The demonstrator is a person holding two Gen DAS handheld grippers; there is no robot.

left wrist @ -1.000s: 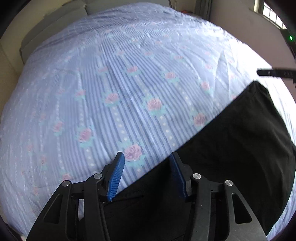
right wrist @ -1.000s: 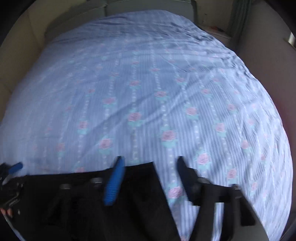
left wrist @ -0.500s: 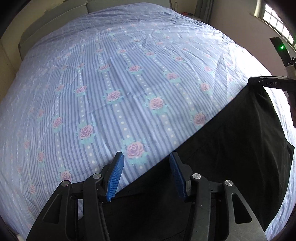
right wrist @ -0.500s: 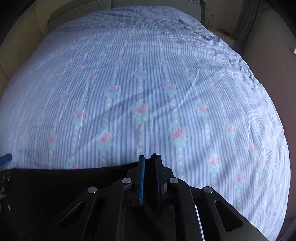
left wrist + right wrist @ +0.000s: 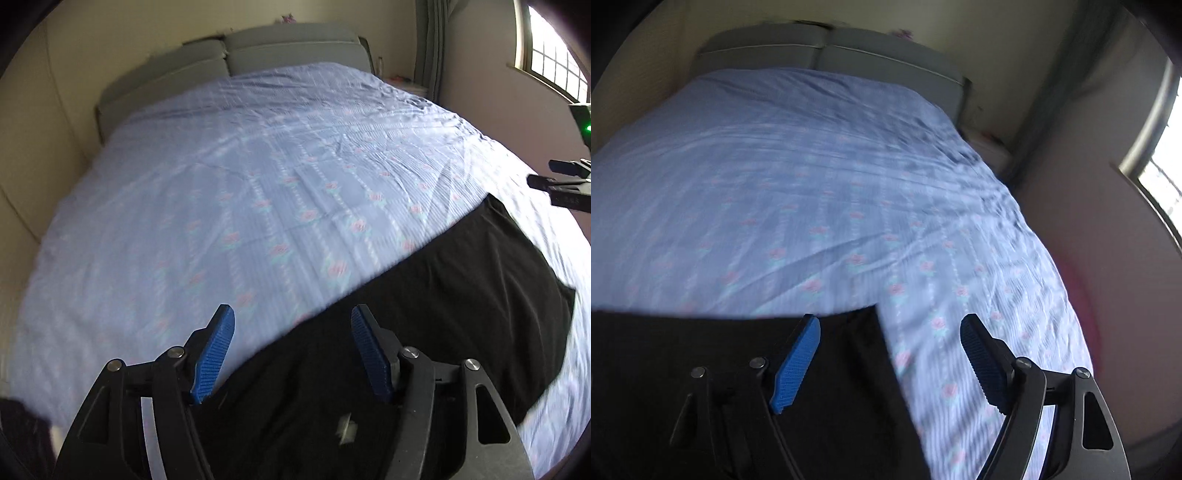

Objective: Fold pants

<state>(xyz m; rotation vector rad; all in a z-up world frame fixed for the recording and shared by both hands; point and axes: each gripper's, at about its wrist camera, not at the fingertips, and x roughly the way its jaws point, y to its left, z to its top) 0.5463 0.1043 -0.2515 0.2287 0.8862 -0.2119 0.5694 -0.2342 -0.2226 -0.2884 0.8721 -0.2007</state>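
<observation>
Black pants (image 5: 424,325) lie flat on the blue rose-patterned bedspread (image 5: 258,192), near the bed's front edge. My left gripper (image 5: 291,349) is open and empty, raised above the pants' far edge. My right gripper (image 5: 890,360) is open and empty, above the right-hand corner of the pants (image 5: 842,387). The right gripper also shows at the right edge of the left wrist view (image 5: 554,181). Both views are blurred by motion.
A grey padded headboard (image 5: 288,48) stands at the far end of the bed. A window (image 5: 554,66) and a dark curtain (image 5: 430,40) are on the right wall. A pale wall (image 5: 1108,236) runs along the bed's right side.
My right gripper was shut on the pants' corner half a second ago and has opened and let it go. Both grippers have lifted and tilted up, showing the headboard.
</observation>
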